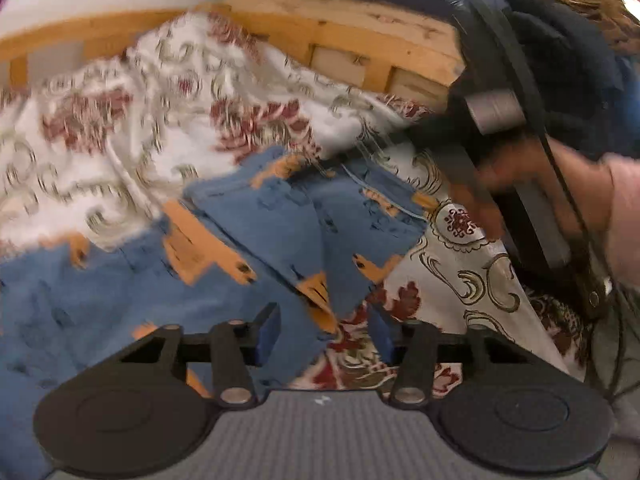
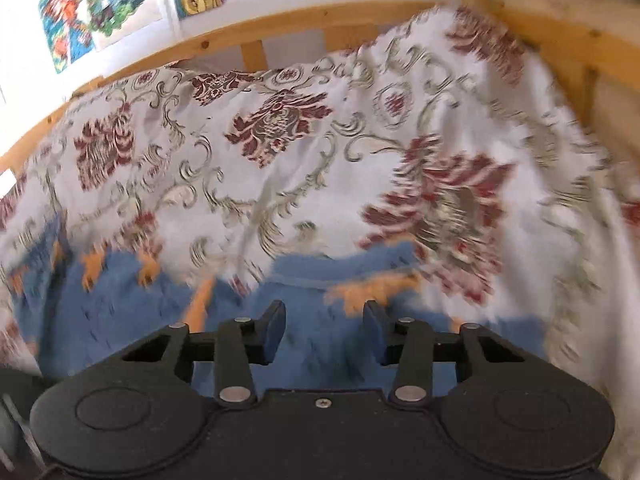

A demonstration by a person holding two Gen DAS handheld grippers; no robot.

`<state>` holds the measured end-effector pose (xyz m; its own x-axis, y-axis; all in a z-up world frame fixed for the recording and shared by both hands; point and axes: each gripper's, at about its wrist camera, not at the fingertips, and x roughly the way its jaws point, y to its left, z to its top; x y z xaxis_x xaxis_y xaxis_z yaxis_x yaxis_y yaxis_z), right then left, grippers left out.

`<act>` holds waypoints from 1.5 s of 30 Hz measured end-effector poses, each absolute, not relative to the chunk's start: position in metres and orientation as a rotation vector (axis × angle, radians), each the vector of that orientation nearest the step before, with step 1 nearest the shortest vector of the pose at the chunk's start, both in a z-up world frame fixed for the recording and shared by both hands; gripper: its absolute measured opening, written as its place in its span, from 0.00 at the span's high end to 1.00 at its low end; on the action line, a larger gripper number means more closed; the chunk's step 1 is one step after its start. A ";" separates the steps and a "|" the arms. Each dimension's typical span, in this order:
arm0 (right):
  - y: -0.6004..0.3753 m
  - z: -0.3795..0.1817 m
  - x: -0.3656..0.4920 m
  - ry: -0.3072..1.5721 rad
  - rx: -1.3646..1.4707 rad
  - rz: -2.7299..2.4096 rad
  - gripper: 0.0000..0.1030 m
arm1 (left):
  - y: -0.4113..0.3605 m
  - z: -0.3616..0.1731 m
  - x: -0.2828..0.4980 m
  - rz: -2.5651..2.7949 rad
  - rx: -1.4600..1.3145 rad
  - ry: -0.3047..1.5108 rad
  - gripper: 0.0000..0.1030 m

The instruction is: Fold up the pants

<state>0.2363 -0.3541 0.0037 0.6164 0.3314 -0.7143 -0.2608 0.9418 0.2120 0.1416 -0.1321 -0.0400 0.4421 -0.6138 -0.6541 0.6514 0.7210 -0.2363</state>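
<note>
A floral bedspread (image 2: 280,128) is covering the wooden-framed bed (image 2: 560,28), serving as the folding surface. The blue pants with orange patches (image 1: 248,240) are lying on it, partly doubled over. The left gripper (image 1: 324,336) and right gripper (image 2: 325,332) are both hovering above the fabric with jaws apart, holding nothing, probably between grasps.

Left gripper (image 1: 324,334): black linkage arms, silver pivot screws, blue pads, grey ribbed housing. Right gripper (image 2: 324,330): same, black housing. Person's hand (image 1: 532,184) has a pink sleeve (image 1: 626,216).
</note>
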 end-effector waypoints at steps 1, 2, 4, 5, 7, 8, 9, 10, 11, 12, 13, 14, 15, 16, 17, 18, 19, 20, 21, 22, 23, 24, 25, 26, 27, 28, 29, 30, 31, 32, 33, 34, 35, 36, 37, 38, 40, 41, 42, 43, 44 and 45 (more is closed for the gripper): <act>-0.349 0.004 0.247 0.867 0.105 0.352 0.59 | -0.132 -0.044 0.143 -0.778 0.027 0.805 0.52; -0.341 0.004 0.260 0.899 0.120 0.356 0.60 | -0.132 -0.049 0.145 -0.771 -0.020 0.826 0.53; -0.325 0.003 0.278 0.953 0.110 0.353 0.60 | -0.126 -0.056 0.152 -0.759 -0.126 0.875 0.58; -0.316 0.002 0.286 0.977 0.085 0.343 0.60 | -0.124 -0.060 0.155 -0.750 -0.174 0.899 0.59; -0.298 -0.002 0.297 1.013 0.026 0.329 0.60 | -0.118 -0.063 0.160 -0.726 -0.235 0.927 0.66; -0.289 -0.006 0.302 1.040 -0.001 0.312 0.60 | -0.116 -0.064 0.162 -0.719 -0.253 0.934 0.67; -0.284 -0.010 0.306 1.063 -0.017 0.297 0.60 | -0.116 -0.064 0.163 -0.716 -0.270 0.938 0.67; -0.280 -0.014 0.309 1.081 -0.029 0.281 0.60 | -0.117 -0.063 0.164 -0.713 -0.280 0.941 0.68; -0.277 -0.018 0.310 1.092 -0.037 0.261 0.60 | -0.117 -0.063 0.166 -0.707 -0.287 0.948 0.69; -0.275 -0.021 0.310 1.099 -0.041 0.243 0.64 | -0.118 -0.064 0.168 -0.698 -0.292 0.957 0.72; -0.276 -0.023 0.309 1.091 -0.036 0.228 0.69 | -0.116 -0.063 0.169 -0.691 -0.295 0.966 0.78; -0.276 -0.024 0.307 1.080 -0.031 0.223 0.84 | -0.117 -0.063 0.170 -0.682 -0.292 0.971 0.83; -0.277 -0.024 0.305 1.071 -0.020 0.221 0.92 | -0.118 -0.064 0.171 -0.667 -0.282 0.976 0.91; -0.280 -0.024 0.302 1.062 0.001 0.211 0.93 | -0.119 -0.064 0.171 -0.656 -0.272 0.980 0.96; -0.285 -0.022 0.299 1.041 0.025 0.208 0.95 | -0.119 -0.064 0.170 -0.651 -0.267 0.980 0.98; -0.292 -0.018 0.294 1.009 0.060 0.207 0.95 | -0.119 -0.064 0.170 -0.643 -0.261 0.979 1.00; -0.298 -0.014 0.290 0.980 0.087 0.198 0.95 | -0.121 -0.063 0.170 -0.639 -0.255 0.978 1.00; -0.305 -0.008 0.285 0.945 0.118 0.192 0.96 | -0.122 -0.062 0.169 -0.639 -0.252 0.973 1.00; -0.316 0.000 0.275 0.899 0.166 0.194 0.96 | -0.122 -0.061 0.168 -0.641 -0.248 0.968 1.00; -0.327 0.008 0.264 0.852 0.210 0.189 0.96 | -0.124 -0.059 0.167 -0.643 -0.235 0.962 1.00; -0.338 0.016 0.252 0.805 0.241 0.183 0.96 | -0.125 -0.056 0.165 -0.644 -0.217 0.951 1.00; -0.349 0.024 0.240 0.758 0.264 0.171 0.95 | -0.128 -0.054 0.163 -0.648 -0.196 0.937 1.00; -0.359 0.031 0.226 0.715 0.280 0.158 0.95 | -0.131 -0.051 0.162 -0.652 -0.174 0.924 1.00; -0.366 0.037 0.216 0.687 0.289 0.145 0.95 | -0.135 -0.049 0.160 -0.655 -0.152 0.908 1.00; -0.378 0.041 0.199 0.654 0.302 0.117 0.95 | -0.138 -0.045 0.158 -0.661 -0.125 0.890 1.00; -0.388 0.043 0.185 0.630 0.317 0.095 0.95 | -0.140 -0.043 0.156 -0.668 -0.108 0.879 1.00; -0.396 0.042 0.174 0.616 0.323 0.072 0.95 | -0.142 -0.042 0.154 -0.676 -0.091 0.870 1.00; -0.404 0.041 0.161 0.602 0.317 0.043 0.95 | -0.145 -0.040 0.151 -0.684 -0.066 0.860 1.00; -0.411 0.037 0.148 0.592 0.305 0.011 0.95 | -0.149 -0.039 0.149 -0.689 -0.038 0.849 1.00; -0.417 0.031 0.140 0.592 0.308 -0.020 0.95 | -0.153 -0.039 0.146 -0.693 0.000 0.837 1.00; -0.422 0.024 0.131 0.601 0.315 -0.046 0.95 | -0.159 -0.040 0.144 -0.701 0.034 0.830 1.00; -0.424 0.015 0.126 0.609 0.319 -0.081 0.95 | -0.164 -0.041 0.141 -0.709 0.059 0.828 1.00; -0.426 0.007 0.120 0.616 0.322 -0.108 0.95 | -0.168 -0.043 0.139 -0.717 0.080 0.828 1.00; -0.428 -0.001 0.115 0.624 0.321 -0.131 0.95 | -0.172 -0.045 0.138 -0.720 0.100 0.828 1.00; -0.428 -0.009 0.111 0.630 0.316 -0.153 0.95 | -0.176 -0.047 0.136 -0.720 0.124 0.831 1.00; -0.428 -0.015 0.110 0.639 0.314 -0.171 0.95 | -0.178 -0.050 0.136 -0.722 0.143 0.838 1.00; -0.425 -0.026 0.107 0.660 0.313 -0.201 0.95 | -0.181 -0.055 0.137 -0.717 0.162 0.852 1.00; -0.422 -0.028 0.106 0.670 0.306 -0.209 0.94 | -0.181 -0.057 0.138 -0.716 0.163 0.861 1.00; -0.420 -0.032 0.103 0.674 0.290 -0.207 0.94 | -0.181 -0.057 0.139 -0.716 0.158 0.869 1.00; -0.418 -0.032 0.101 0.675 0.269 -0.206 0.93 | -0.180 -0.057 0.140 -0.719 0.151 0.875 1.00; -0.416 -0.033 0.101 0.676 0.253 -0.210 0.91 | -0.179 -0.057 0.141 -0.728 0.142 0.886 1.00; -0.416 -0.033 0.098 0.673 0.250 -0.214 0.88 | -0.178 -0.056 0.142 -0.742 0.130 0.896 1.00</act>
